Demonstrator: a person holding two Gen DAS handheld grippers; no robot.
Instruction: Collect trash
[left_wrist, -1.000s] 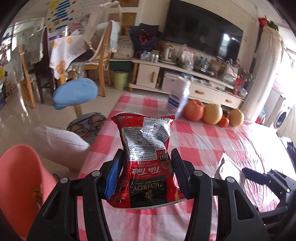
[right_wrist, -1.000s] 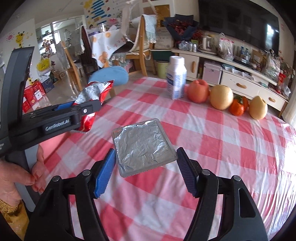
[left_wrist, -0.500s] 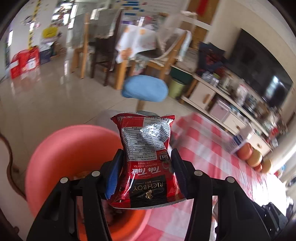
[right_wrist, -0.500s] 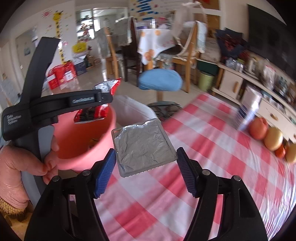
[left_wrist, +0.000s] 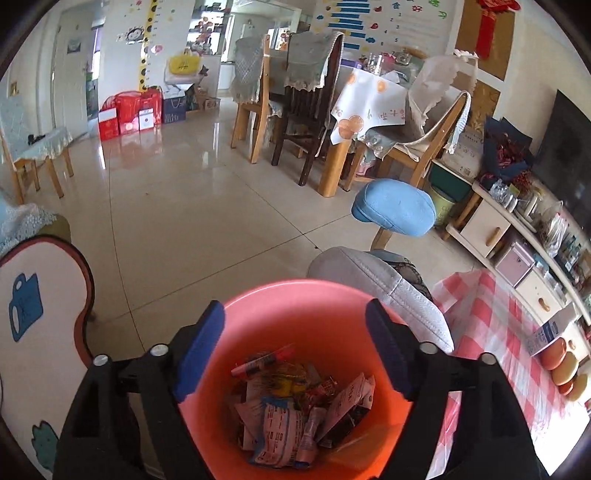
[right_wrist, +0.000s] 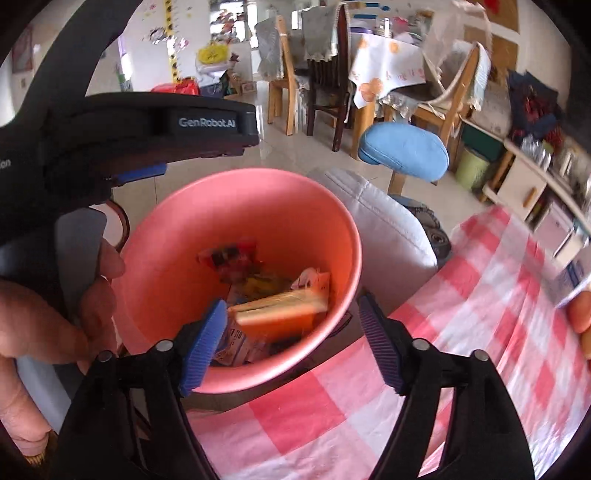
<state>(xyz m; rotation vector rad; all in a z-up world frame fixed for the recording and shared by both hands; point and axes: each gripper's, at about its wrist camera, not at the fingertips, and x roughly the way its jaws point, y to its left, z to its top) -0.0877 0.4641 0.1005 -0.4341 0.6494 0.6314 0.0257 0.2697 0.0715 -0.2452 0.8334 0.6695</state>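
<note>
Floor-standing pink bin (left_wrist: 295, 317) holds wrappers (left_wrist: 288, 417).

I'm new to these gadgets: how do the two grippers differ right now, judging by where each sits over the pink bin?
The left gripper hangs squarely over the pink bin, looking straight down at the wrappers; the right gripper sits at the bin's near rim, partly over the checked tablecloth. The left gripper's view is sharp; the right gripper's is motion-blurred. Both have blue pads, stand open and hold nothing.
</note>
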